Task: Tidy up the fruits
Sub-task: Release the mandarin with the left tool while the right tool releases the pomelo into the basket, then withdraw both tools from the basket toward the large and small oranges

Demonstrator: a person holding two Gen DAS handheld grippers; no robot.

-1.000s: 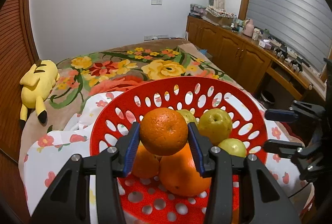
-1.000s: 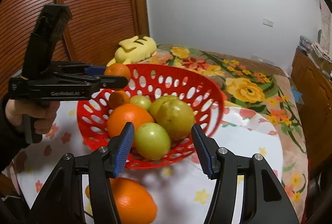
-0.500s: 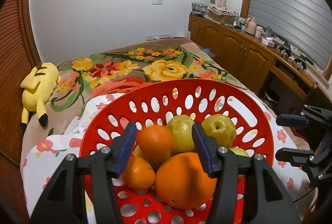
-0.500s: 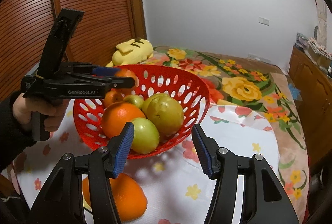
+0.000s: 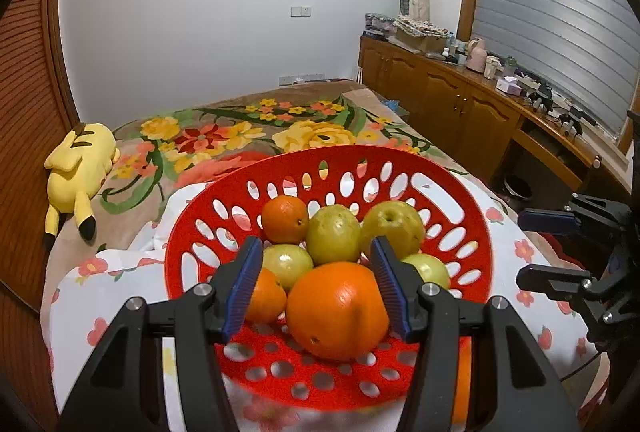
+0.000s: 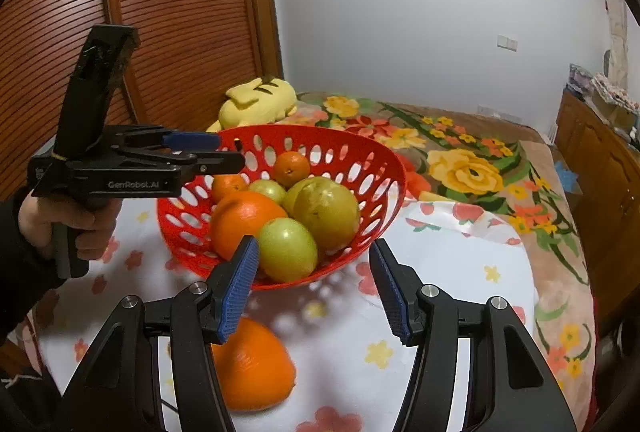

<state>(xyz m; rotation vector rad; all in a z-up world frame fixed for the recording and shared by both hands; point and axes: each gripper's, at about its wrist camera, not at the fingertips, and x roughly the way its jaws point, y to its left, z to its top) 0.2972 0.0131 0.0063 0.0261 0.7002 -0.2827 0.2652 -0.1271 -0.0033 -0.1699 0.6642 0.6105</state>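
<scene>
A red perforated basket [image 5: 440, 188] [image 6: 360, 152] on the flowered cloth holds oranges and green apples. A small orange [image 5: 285, 219] [image 6: 291, 168] lies at its far side. A big orange [image 5: 337, 310] sits at the front. My left gripper [image 5: 316, 286] is open and empty over the basket's near rim; it shows from the side in the right wrist view [image 6: 216, 152]. My right gripper [image 6: 314, 290] is open and empty in front of the basket, above a loose orange [image 6: 250, 366] on the cloth. It also shows in the left wrist view [image 5: 540, 252].
The table with white flowered cloth [image 6: 460, 272] stands against a bed with a floral blanket [image 5: 248, 132]. A yellow plush toy [image 5: 76, 168] lies by the wooden wall. A wooden sideboard [image 5: 460, 92] runs along the right.
My left gripper opened and let go of the small orange, which now rests at the basket's far side. The left gripper drew back. The right gripper backed away slightly.
</scene>
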